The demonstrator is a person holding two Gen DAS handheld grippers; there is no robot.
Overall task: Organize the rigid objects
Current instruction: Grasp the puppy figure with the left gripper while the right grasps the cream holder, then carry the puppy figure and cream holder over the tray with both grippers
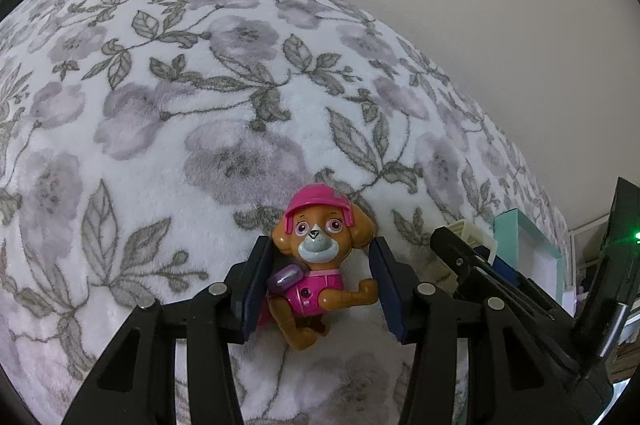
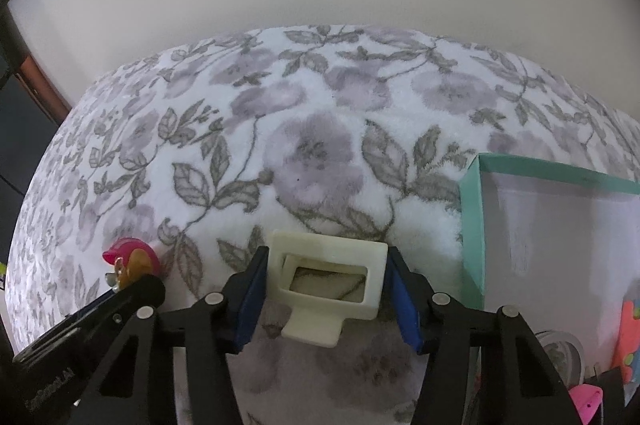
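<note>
Left wrist view: your left gripper (image 1: 320,285) brackets the toy dog figure (image 1: 318,261) (pink helmet, pink vest), which lies on the floral blanket (image 1: 200,105). The left pad touches the figure's side; the right pad stands just beside its raised paw, and whether it presses there you cannot tell from this angle. To the right, your other gripper shows as a black frame in front of the teal box (image 1: 528,245).

Right wrist view: at far left, the figure's helmet pokes up behind the left gripper's black finger. In the near centre, your right gripper (image 2: 326,289) sits around the cream plastic frame (image 2: 328,285) (a rectangular piece with an open window and a tab toward you), both blue pads against its short sides. The teal box (image 2: 472,225) rests on the blanket just right of the frame, its white interior facing you.
</note>
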